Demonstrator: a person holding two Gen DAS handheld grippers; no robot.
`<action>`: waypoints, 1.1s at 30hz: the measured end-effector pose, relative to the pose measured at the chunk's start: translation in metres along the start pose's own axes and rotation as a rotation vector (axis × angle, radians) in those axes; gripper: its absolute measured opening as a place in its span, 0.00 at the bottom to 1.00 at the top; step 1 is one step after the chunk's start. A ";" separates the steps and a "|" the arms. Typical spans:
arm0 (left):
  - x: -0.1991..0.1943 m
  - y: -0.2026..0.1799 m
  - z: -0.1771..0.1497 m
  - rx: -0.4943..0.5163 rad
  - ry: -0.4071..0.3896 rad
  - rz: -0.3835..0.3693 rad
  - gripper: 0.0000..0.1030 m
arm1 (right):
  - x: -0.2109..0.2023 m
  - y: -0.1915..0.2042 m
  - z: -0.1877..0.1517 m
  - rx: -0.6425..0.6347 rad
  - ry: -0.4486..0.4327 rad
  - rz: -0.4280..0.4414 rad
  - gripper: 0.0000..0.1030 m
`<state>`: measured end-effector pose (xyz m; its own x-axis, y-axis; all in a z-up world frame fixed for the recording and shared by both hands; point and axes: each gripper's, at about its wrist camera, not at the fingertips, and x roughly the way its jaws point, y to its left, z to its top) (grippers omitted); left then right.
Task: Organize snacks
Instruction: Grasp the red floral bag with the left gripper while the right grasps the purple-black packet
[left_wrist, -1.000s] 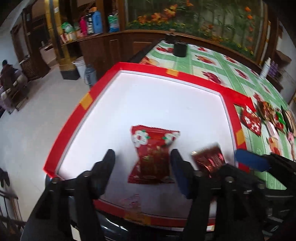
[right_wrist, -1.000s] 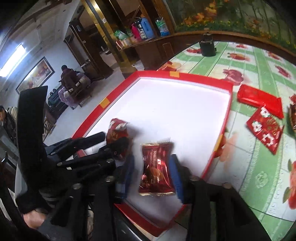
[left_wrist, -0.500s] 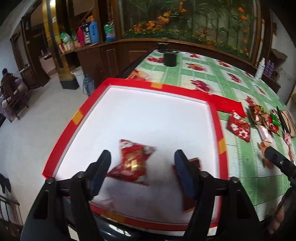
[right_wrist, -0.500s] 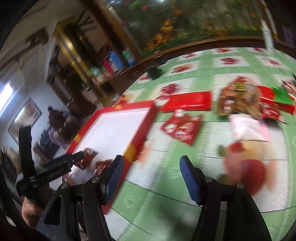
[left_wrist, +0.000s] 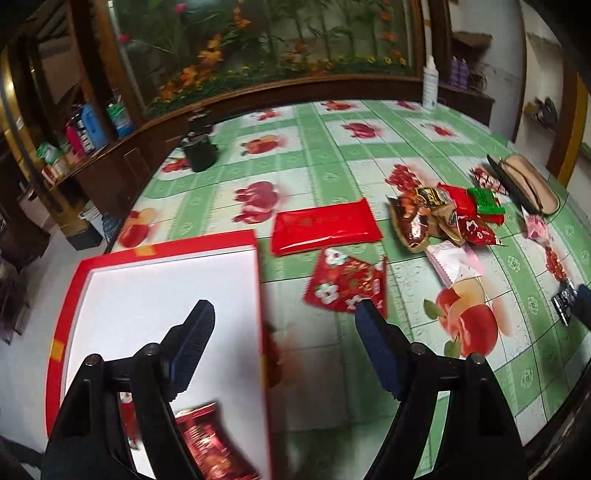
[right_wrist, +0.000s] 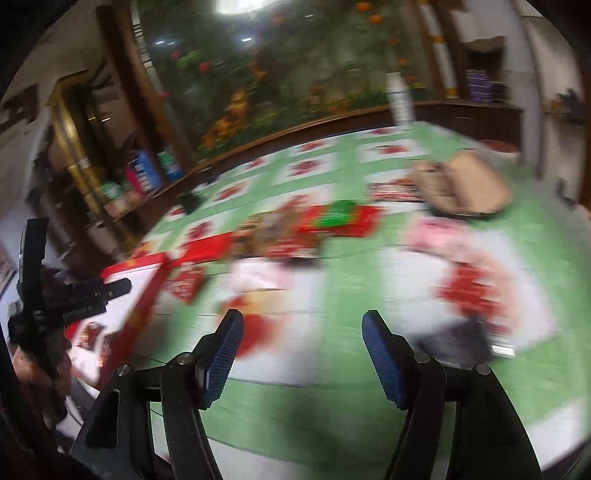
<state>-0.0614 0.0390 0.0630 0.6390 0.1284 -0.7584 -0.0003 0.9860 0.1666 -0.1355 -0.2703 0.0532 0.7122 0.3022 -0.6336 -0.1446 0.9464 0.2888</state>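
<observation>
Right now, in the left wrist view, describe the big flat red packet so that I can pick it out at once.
Start at the red-rimmed white tray at the left of the green fruit-print tablecloth. Just beyond the tray's far right corner lies the flat red packet, apart from the heap of small snacks further right. It is the largest packet, plain glossy red and long, unlike the smaller flower-printed red packet nearer the camera.

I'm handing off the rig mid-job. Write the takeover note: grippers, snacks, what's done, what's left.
Left gripper: open, empty, jaws just opened, over the right rim of the red-rimmed white tray.
Right gripper: open, empty, jaws just opened, over the green fruit-print tablecloth.
Done: two small red snack packets in the tray's near corner.
Left: flat red pouch, red flowered packet, mixed wrapper pile, pink packet.
</observation>
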 end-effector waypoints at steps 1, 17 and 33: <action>0.004 -0.007 0.001 0.010 0.003 -0.006 0.76 | -0.007 -0.016 -0.002 0.021 0.000 -0.037 0.70; 0.037 -0.018 0.008 0.029 0.067 0.040 0.76 | 0.020 -0.051 -0.003 0.113 0.157 -0.141 0.74; 0.041 0.010 0.009 -0.058 0.107 -0.035 0.76 | 0.044 -0.006 -0.008 -0.160 0.256 -0.274 0.72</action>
<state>-0.0281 0.0534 0.0392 0.5537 0.1017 -0.8265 -0.0264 0.9942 0.1046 -0.1081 -0.2621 0.0177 0.5482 0.0356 -0.8356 -0.0925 0.9955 -0.0183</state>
